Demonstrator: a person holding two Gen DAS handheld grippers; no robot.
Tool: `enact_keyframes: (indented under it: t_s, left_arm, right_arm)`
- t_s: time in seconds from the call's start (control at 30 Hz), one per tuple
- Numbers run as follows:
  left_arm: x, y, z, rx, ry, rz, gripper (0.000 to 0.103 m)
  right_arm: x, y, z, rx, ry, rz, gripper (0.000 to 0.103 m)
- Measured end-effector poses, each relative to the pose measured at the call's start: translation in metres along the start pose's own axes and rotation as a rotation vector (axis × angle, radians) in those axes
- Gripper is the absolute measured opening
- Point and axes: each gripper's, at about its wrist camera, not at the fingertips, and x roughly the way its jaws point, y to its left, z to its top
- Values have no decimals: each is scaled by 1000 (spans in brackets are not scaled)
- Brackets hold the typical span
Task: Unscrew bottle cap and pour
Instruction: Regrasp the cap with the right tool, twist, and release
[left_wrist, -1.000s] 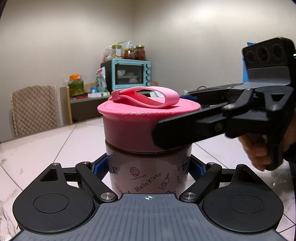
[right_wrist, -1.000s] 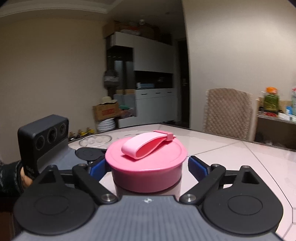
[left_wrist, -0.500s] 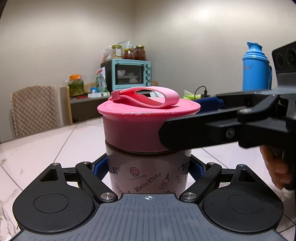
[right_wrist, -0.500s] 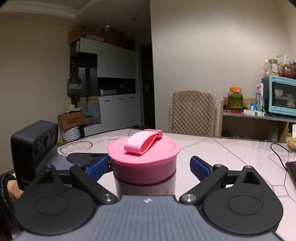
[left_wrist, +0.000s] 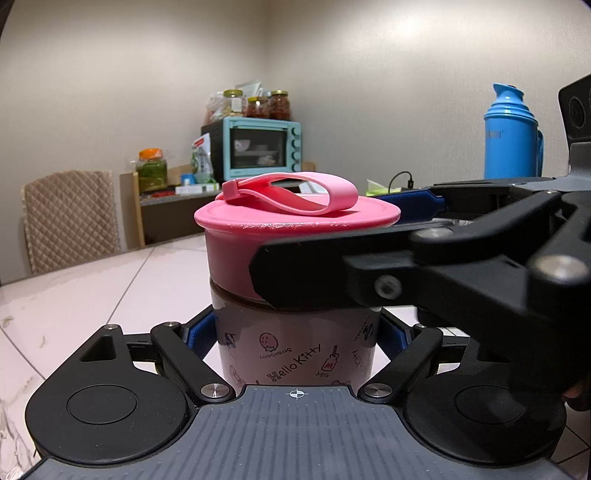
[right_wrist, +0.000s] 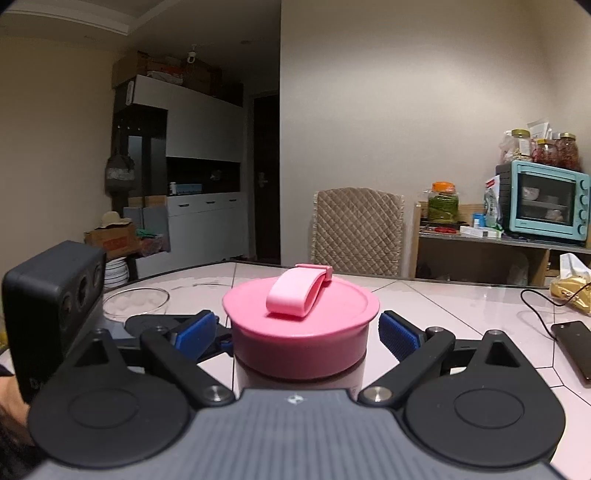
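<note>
Left wrist view shows the right gripper swung further round the pink cap than a second ago: its near arm now crosses lower in the picture and hides the right half of the cap's wall, and the blue thermos behind it stands uncovered. In the right wrist view the room behind the cap has slid sideways, so the teal oven is now in sight. I judge this a re-reach between twists: the wrist is coming back round for a fresh bite, and the cap still sits down on the bottle, no gap showing.

Its jaws opened wider within the last second and have just eased inward a little. The blue pads stand either side of the cap, the right-hand one clearly apart from it; on the other side contact cannot be told. Nothing is clamped yet.

Below, the left gripper is closed on the bottle's printed body, its pads pressed to both flanks, holding it upright on the bench, well in from the far edge.
</note>
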Motion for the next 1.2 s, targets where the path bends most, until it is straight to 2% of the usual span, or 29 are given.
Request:
enact_keyframes:
  t_s: [0.37, 0.63, 0.87, 1.2]
  left_arm:
    - [0, 0, 0, 0, 0, 0, 90]
    - [0, 1, 0, -1, 0, 0, 90]
    - [0, 1, 0, -1, 0, -1, 90]
    - [-1, 3, -1, -1, 0, -1, 90]
  right_arm:
    - [7, 8, -3, 27, 14, -44, 95]
    - [8, 12, -6, 35, 16, -47, 86]
    - [9, 8, -6, 31, 15, -31, 86]
    - [12, -20, -1, -25, 30, 139, 85]
